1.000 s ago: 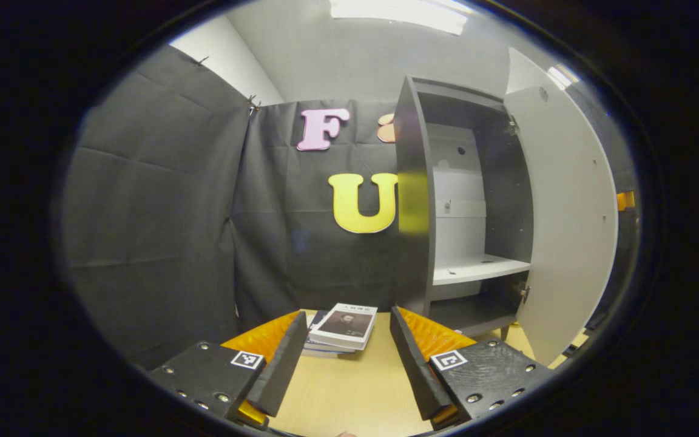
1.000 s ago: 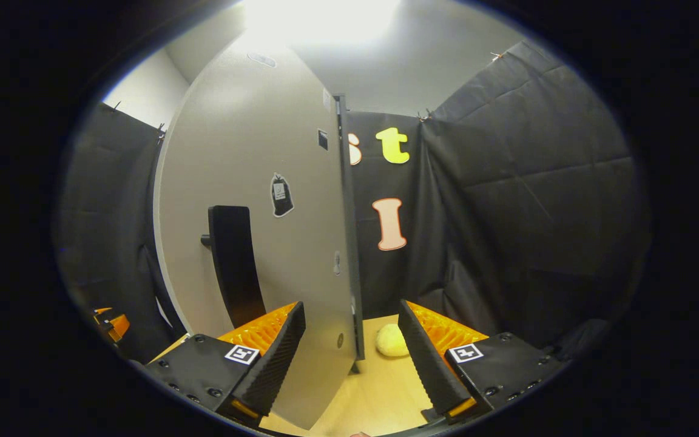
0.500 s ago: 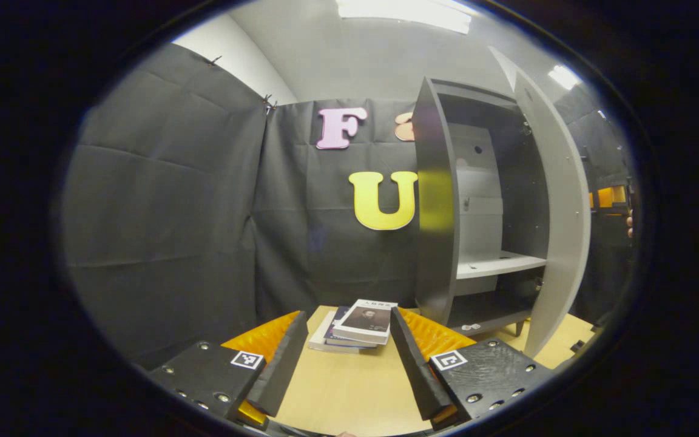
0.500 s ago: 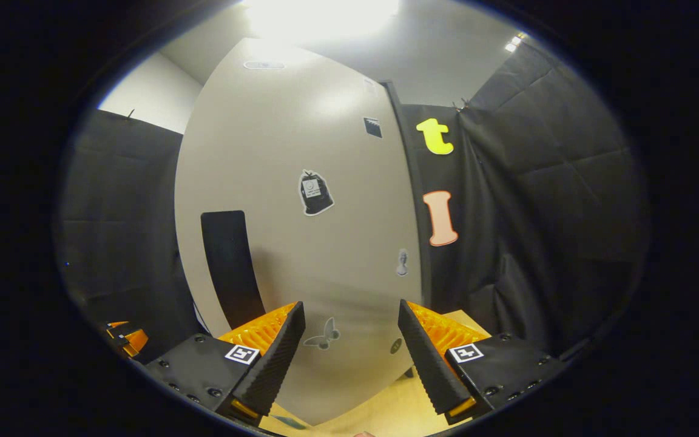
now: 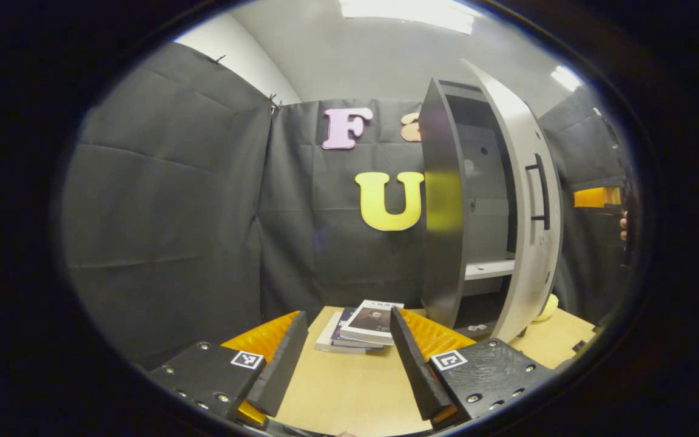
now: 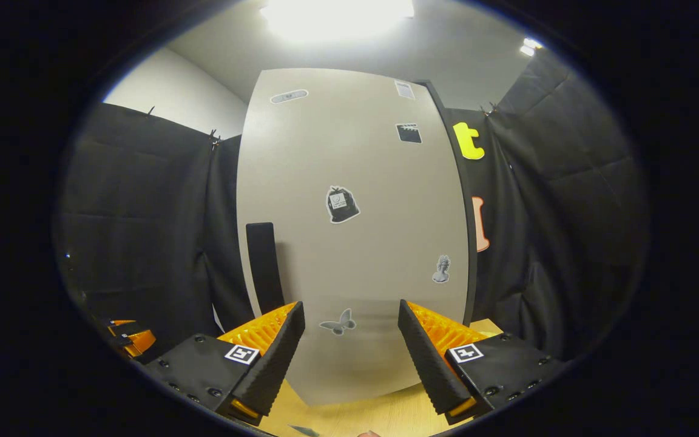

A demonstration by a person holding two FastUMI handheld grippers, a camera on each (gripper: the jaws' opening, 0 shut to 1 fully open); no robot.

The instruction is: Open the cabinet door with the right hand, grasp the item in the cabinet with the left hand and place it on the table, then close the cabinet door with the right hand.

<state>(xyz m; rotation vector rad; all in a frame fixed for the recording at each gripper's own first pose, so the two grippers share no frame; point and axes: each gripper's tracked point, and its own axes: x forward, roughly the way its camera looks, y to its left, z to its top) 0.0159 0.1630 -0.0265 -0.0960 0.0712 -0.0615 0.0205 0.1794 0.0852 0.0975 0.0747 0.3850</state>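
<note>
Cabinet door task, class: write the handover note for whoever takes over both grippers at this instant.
Left gripper: jaws open, empty, over the table.
Right gripper: jaws open, empty, facing the cabinet door.
Books lie stacked on the table beside the cabinet.
Shelf looks bare.
Door is partly shut, a gap remains.
Left: push the door fully closed with the right gripper.

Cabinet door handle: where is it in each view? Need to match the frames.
Left gripper view: the black door handle sits right of centre, seen edge-on on the outer face of the nearly closed cabinet door.
Right gripper view: the handle is a dark vertical bar left of centre, just above the right gripper's left finger.
Shared landmark: the grey door itself.
</note>
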